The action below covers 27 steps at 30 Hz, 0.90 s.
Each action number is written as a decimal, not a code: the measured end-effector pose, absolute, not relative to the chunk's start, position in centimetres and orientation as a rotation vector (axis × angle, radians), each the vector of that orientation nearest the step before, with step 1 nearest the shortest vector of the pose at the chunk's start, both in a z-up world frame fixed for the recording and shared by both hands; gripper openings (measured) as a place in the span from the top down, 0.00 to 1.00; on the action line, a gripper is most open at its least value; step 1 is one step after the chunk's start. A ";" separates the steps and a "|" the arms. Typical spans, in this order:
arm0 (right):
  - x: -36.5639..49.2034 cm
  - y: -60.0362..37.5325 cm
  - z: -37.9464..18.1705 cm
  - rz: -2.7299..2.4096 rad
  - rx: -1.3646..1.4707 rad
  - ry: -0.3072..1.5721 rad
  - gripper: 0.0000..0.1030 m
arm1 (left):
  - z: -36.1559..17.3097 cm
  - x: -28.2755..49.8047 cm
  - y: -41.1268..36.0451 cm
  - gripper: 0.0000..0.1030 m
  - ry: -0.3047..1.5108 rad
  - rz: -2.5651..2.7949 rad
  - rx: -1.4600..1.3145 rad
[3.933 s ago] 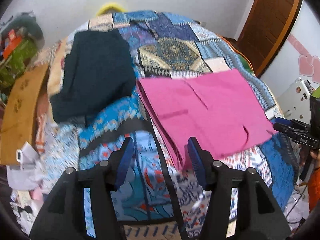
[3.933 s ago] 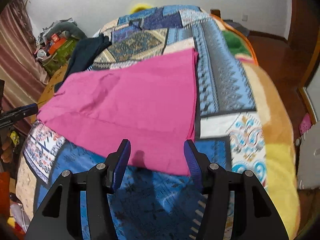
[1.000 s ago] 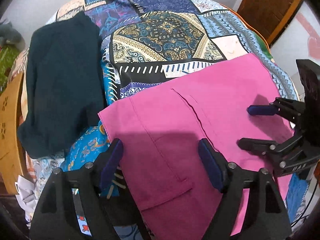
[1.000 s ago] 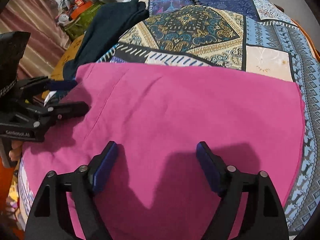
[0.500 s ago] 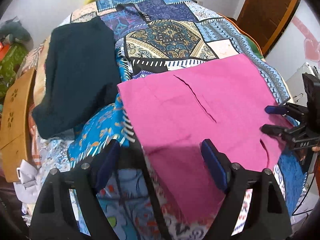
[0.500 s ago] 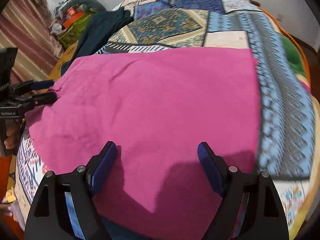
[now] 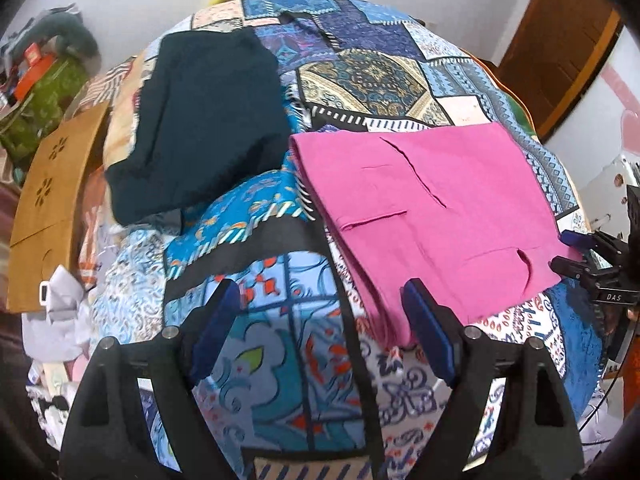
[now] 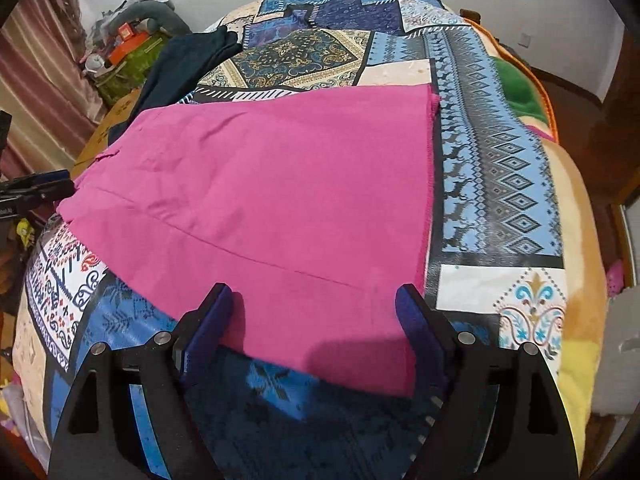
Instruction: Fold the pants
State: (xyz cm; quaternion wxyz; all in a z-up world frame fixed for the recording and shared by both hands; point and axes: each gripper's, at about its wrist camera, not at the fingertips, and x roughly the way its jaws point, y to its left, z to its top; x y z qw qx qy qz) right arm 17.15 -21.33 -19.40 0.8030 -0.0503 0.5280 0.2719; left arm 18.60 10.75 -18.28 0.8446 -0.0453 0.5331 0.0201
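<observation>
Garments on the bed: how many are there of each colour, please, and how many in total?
Pink: 1, the folded pink pants
Dark: 1, the dark garment
Total: 2, both lying on the patchwork bedspread

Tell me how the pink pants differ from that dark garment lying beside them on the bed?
The pink pants lie as a flat, neat rectangle with straight edges; the dark garment is a looser, uneven fold. The pink pants show pocket slits and seams; the dark garment shows no detail. The pink pants lie nearer both open claws; the dark garment lies farther back. Both rest on the patchwork bedspread.
</observation>
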 end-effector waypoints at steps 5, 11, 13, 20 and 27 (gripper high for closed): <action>16.4 -20.9 -17.0 0.588 -0.099 1.037 0.21 | -15.3 17.0 11.1 0.19 1.050 0.076 -0.159; 16.0 -18.6 -15.0 0.627 -0.038 0.929 0.21 | -13.8 16.2 10.1 0.19 1.004 0.042 -0.298; 16.0 -17.4 -15.4 0.630 -0.046 0.924 0.21 | -13.9 16.0 8.9 0.19 0.997 0.007 -0.319; 15.5 -14.6 -18.8 0.646 -0.093 0.998 0.22 | -16.3 15.7 6.2 0.19 1.084 -0.100 -0.381; 15.4 -15.1 -18.9 0.646 -0.064 1.006 0.22 | -18.6 16.4 6.4 0.19 1.130 -0.186 -0.560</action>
